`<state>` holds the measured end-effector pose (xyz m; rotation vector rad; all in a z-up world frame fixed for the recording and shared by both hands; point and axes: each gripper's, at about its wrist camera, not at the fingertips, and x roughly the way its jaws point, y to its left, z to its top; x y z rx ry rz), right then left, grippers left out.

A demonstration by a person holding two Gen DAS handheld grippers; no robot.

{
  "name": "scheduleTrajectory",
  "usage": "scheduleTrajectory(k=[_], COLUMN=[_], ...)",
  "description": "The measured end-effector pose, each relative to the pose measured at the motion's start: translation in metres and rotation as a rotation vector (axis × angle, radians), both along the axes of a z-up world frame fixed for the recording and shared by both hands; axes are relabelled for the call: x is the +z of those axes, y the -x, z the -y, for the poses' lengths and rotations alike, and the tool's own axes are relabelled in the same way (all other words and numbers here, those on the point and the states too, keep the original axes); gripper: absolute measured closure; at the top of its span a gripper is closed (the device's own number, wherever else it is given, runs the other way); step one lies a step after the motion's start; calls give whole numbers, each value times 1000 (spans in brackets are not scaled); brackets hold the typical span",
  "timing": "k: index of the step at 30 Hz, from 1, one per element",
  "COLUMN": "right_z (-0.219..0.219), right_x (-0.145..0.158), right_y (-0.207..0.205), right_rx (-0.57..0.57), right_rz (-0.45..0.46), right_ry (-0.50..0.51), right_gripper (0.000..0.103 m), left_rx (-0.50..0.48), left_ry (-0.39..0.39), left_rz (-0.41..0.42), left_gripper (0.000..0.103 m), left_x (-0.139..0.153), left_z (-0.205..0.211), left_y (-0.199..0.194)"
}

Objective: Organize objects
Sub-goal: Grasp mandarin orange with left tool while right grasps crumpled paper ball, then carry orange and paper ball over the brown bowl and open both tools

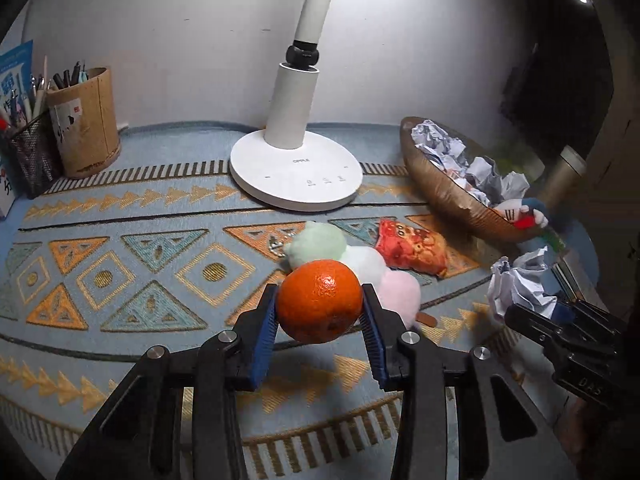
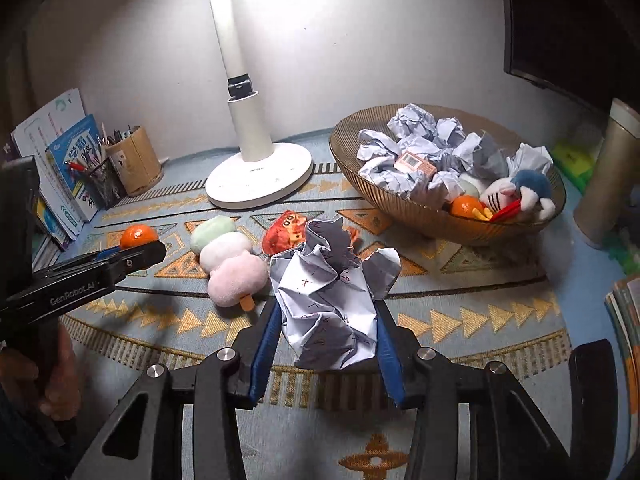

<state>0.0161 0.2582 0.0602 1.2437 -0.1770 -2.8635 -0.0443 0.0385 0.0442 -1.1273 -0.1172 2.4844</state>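
Observation:
My left gripper (image 1: 320, 300) is shut on an orange (image 1: 320, 301), held just above the patterned cloth; the right wrist view shows the same orange (image 2: 138, 236) at that gripper's tip. My right gripper (image 2: 326, 312) is shut on a crumpled paper ball (image 2: 326, 300), which the left wrist view catches as a paper ball (image 1: 520, 282) at the right. A three-ball plush skewer (image 2: 230, 260) in green, white and pink lies on the cloth, with a red plush toy (image 2: 286, 232) behind it. The woven basket (image 2: 400, 204) holds crumpled papers, another orange (image 2: 466, 205) and a plush animal (image 2: 520, 196).
A white desk lamp (image 2: 260, 176) stands at the back centre. Pen holders (image 2: 134, 162) and books (image 2: 70, 168) fill the back left. A metal flask (image 2: 608, 176) stands at the right, by a stack of books (image 2: 628, 312). A hand (image 2: 56, 376) holds the left gripper.

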Motion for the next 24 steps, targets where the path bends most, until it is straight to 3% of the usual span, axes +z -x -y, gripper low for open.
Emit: scheduleTrajectory(k=[5, 9, 11, 18, 21, 24], right_z=[-14, -15, -13, -21, -26, -22], right_x=[-28, -34, -35, -40, -38, -35], right_y=[-9, -11, -11, -10, -13, -14], right_rx=[-22, -19, -14, -27, -38, -15], right_rz=[77, 80, 78, 112, 105, 85], right_ry=[67, 47, 29, 65, 103, 99], right_gripper=[59, 58, 58, 54, 36, 39], left_rx=[-60, -79, -81, -102, -101, -95], left_ry=[-32, -78, -81, -21, -7, -10], left_rz=[56, 119, 70, 53, 52, 59], left_gripper=[67, 67, 67, 67, 67, 67], left_x=[-21, -38, -32, -33, -34, -34], left_z=[-29, -38, -37, -46, -48, -47], left_y=[-27, -33, -39, -42, -42, -41])
